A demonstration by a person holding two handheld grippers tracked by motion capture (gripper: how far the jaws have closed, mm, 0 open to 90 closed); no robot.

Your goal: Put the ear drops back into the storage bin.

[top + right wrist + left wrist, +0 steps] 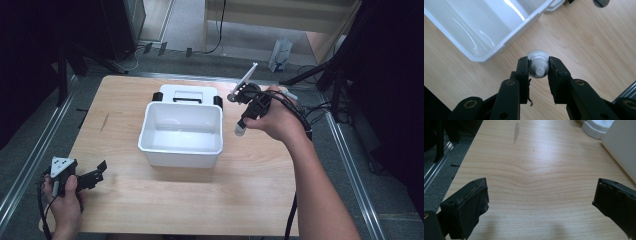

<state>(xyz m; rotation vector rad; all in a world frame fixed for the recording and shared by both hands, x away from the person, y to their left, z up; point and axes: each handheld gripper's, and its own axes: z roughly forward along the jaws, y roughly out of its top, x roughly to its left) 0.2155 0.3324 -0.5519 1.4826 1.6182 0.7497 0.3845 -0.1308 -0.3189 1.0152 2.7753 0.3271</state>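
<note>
Honestly can't make out any writing anywhere. The white paper bag with blue markings (280, 54) on the floor behind the table has some print, but it's too blurry to read.

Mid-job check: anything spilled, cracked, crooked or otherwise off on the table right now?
Nothing serious stands out. The white plastic bin sits upright and looks empty, and the small white light bulb is held squarely in the right gripper. The only blemish is a grey smear on the wooden table, left of the bin.
</note>
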